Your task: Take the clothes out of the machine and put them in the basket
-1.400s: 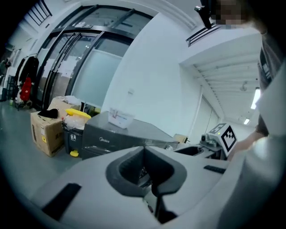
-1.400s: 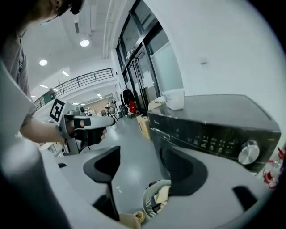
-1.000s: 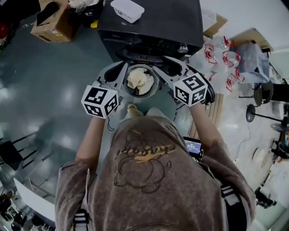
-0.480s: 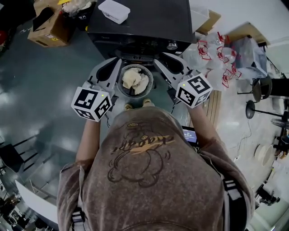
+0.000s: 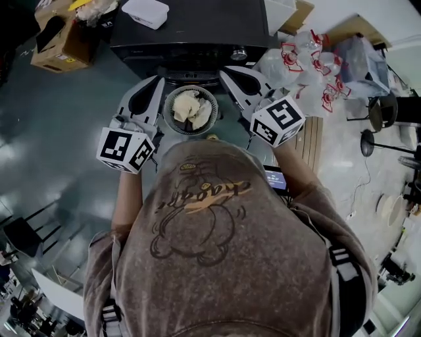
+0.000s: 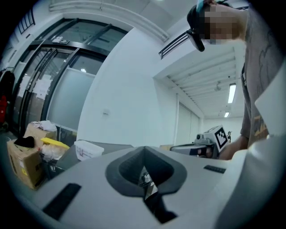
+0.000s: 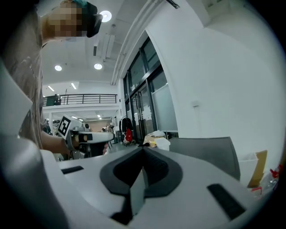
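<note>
Cut off and unclear
The machine [image 5: 191,33] ran past the top edge, its door unseen; pale clothes [image 5: 191,110] in the basket [image 5: 166,115] were too bunched to tell apart.

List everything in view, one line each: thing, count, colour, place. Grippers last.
machine: one, black, top centre
tub: one, white, on the machine
basket: one, grey, in front of the machine
clothes: a heap, cream, in the basket
box: one, brown, top left on the floor
bags: several, clear with red print, right of the machine
left gripper: one, grey, left of the basket, fingers together, empty
right gripper: one, grey, right of the basket, fingers just closed, empty
</note>
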Demonstrator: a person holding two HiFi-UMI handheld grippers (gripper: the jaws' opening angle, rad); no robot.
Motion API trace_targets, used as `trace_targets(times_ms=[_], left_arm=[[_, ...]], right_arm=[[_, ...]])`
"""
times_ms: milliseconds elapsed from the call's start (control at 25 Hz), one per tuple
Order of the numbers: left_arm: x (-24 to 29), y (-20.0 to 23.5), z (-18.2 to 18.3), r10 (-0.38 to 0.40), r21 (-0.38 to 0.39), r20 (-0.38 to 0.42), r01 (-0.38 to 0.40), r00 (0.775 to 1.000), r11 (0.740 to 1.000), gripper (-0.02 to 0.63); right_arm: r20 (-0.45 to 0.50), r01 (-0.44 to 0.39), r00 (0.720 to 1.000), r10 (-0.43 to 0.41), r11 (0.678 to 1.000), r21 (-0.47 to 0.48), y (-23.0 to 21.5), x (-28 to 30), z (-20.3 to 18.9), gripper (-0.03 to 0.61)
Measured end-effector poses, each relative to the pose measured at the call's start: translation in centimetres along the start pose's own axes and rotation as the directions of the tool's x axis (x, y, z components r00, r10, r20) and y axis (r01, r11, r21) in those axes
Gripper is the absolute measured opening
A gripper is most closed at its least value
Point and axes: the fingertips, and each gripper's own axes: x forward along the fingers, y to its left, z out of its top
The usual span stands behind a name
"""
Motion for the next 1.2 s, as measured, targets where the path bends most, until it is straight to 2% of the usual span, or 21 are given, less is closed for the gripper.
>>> trace_targets(times_ms=[520, 680, 1200], left_arm=[[1.4, 1.3, -4.1, 0.036, -0.019, -0.047, -0.037, 0.998, 0.999, 0.003], [1.7, 2.1, -4.0, 0.073, -0.052, -0.026, -0.074, 0.997, 0.996, 0.003], [2.1, 2.3, -3.1, 0.107, -0.057, -0.013, -0.107, 0.994, 0.993, 0.003]], right_arm=[[0.005, -0.009, 1.000, 0.009, 0.999, 0.033, -1.4, 0.4, -2.9, -0.003], [0.006, -0.001, 1.000, 0.001, 0.999, 0.048, -1.8, 1.2, -3.3, -0.003], [0.020, -0.007, 1.000, 0.006, 0.999, 0.043, -1.9, 1.7, -2.8, -0.003]])
